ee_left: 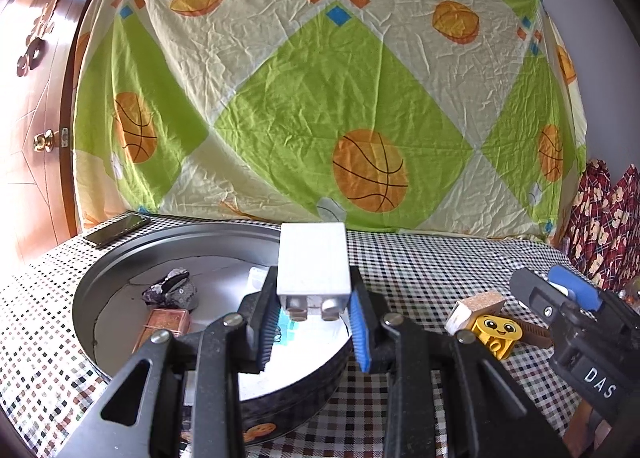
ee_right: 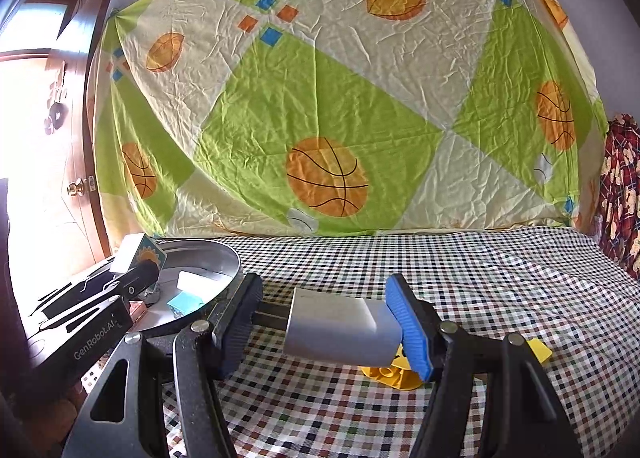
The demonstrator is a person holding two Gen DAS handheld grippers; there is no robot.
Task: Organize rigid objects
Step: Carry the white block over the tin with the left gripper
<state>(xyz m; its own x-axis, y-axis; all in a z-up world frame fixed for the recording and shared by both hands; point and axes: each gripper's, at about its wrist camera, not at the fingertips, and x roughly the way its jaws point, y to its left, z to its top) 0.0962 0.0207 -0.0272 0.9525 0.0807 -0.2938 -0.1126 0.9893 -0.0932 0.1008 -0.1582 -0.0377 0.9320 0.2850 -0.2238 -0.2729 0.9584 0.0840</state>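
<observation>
A round tin (ee_left: 120,262) sits toward the table's (ee_left: 420,258) left edge, holding a stone (ee_left: 172,292) and a flat box (ee_left: 164,324). A phone (ee_left: 116,231) lies behind it at the far left corner. To the tin's right, a smiley block (ee_left: 496,332) lies on the table.

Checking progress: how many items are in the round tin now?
4 visible in the tin: dark rock, copper box, teal block, white block. The tongs may hide more.

Black tools (ee_left: 316,322), blue pads (ee_left: 359,332), seemingly ribbed

left wrist: low, near tin (ee_left: 120,258) | right wrist: low, rightward | shared: bedsheet (ee_left: 320,98)
</observation>
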